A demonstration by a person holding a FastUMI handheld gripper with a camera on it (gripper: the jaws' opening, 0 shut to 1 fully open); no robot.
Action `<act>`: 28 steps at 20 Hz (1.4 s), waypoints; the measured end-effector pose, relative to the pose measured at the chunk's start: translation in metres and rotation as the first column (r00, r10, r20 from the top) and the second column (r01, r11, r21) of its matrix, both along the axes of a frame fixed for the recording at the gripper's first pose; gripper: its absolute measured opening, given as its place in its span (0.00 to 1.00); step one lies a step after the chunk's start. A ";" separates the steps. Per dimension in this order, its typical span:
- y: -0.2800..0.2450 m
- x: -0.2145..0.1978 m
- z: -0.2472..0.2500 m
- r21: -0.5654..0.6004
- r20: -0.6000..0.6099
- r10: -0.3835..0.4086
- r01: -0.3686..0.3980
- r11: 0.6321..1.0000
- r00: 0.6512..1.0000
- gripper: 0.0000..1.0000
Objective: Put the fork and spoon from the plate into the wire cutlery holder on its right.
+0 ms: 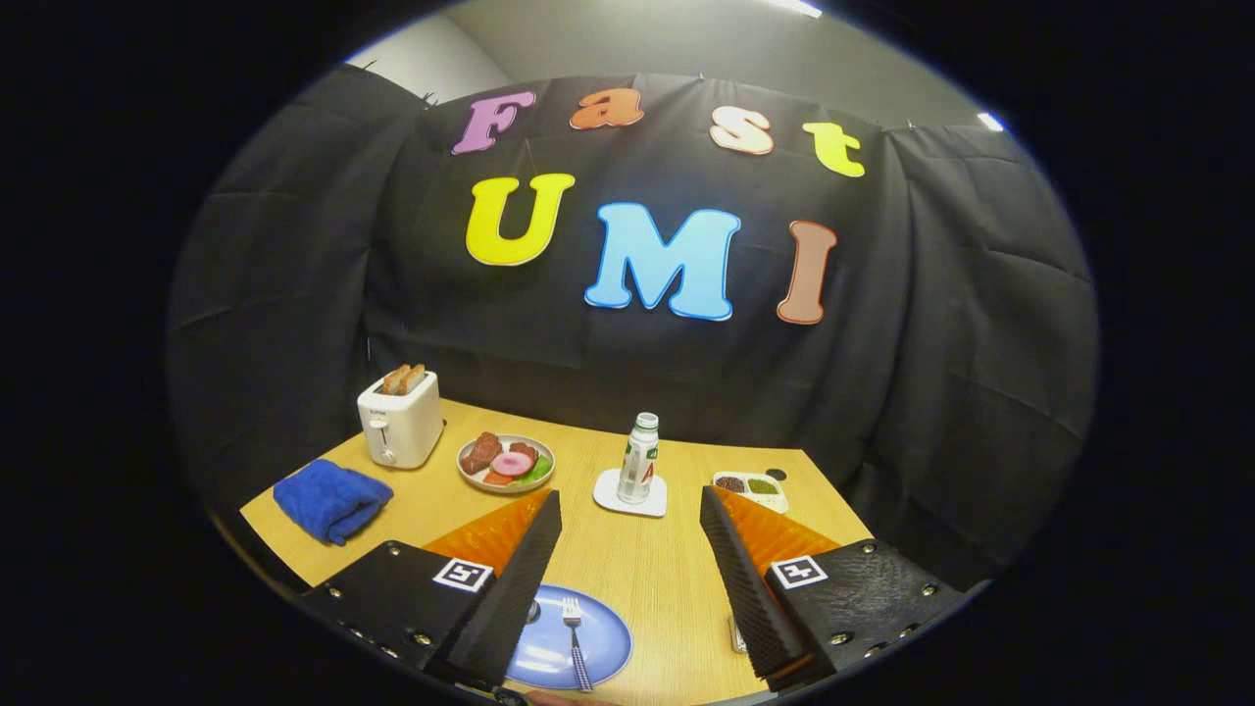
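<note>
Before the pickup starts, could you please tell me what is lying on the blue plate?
On the blue plate a fork lies between the open fingers of the gripper, which grip nothing. A small rounded piece, perhaps the spoon, peeks out beside one finger; that finger covers the rest of the plate.

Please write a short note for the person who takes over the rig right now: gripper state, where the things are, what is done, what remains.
Gripper: open, fingers wide apart, holding nothing, above the table.
Blue plate: low between the fingers, near the left one. Fork lies on it; the spoon is mostly hidden behind the left finger.
Holder: only a sliver of something by the right finger; cannot confirm.
Done: nothing.
Left: move fork and spoon to the holder.
</note>
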State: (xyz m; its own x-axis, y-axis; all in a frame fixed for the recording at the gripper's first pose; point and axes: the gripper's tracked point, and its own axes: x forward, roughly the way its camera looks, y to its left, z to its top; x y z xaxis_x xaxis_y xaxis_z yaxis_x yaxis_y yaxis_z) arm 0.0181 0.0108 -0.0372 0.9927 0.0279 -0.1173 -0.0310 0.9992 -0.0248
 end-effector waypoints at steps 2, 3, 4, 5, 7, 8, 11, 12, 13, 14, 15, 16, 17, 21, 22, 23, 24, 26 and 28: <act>0.006 0.003 -0.015 -0.002 -0.054 0.022 -0.022 1.000 0.998 0.88; 0.008 0.004 -0.022 0.002 -0.078 0.032 -0.032 0.999 0.996 0.88; 0.010 0.005 -0.029 0.003 -0.102 0.040 -0.040 0.999 0.994 0.88; 0.011 0.005 -0.037 0.009 -0.118 0.045 -0.044 0.999 0.992 0.88; 0.012 0.008 -0.055 0.000 -0.147 0.048 -0.049 0.999 0.988 0.88; 0.013 0.008 -0.065 -0.007 -0.168 0.048 -0.050 0.999 0.985 0.88; 0.020 0.009 -0.095 -0.005 -0.245 0.065 -0.068 0.998 0.967 0.88; 0.024 0.009 -0.105 -0.009 -0.277 0.074 -0.080 0.997 0.958 0.88; 0.026 0.007 -0.116 -0.004 -0.316 0.082 -0.088 0.996 0.945 0.88; 0.027 0.007 -0.123 0.011 -0.344 0.087 -0.089 0.996 0.935 0.88; 0.028 0.006 -0.131 0.017 -0.374 0.086 -0.086 0.996 0.924 0.88; 0.028 0.006 -0.138 0.010 -0.400 0.085 -0.089 0.996 0.912 0.88; 0.029 0.005 -0.148 -0.001 -0.432 0.088 -0.098 0.995 0.898 0.88; 0.036 -0.004 -0.195 -0.020 -0.588 0.108 -0.147 0.989 0.802 0.88; 0.036 -0.007 -0.206 -0.021 -0.625 0.105 -0.152 0.988 0.773 0.88; 0.037 -0.009 -0.213 -0.019 -0.649 0.101 -0.149 0.989 0.754 0.88; 0.039 -0.010 -0.217 -0.006 -0.662 0.105 -0.145 0.989 0.742 0.88; 0.042 -0.012 -0.227 0.010 -0.691 0.107 -0.139 0.990 0.715 0.86; 0.041 -0.012 -0.233 -0.002 -0.711 0.099 -0.142 0.990 0.696 0.86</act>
State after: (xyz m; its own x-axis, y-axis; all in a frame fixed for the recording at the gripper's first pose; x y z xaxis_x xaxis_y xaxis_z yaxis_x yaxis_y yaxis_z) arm 0.0066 0.0520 -0.2702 0.6044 0.1135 -0.7886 -0.1807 0.9835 0.0030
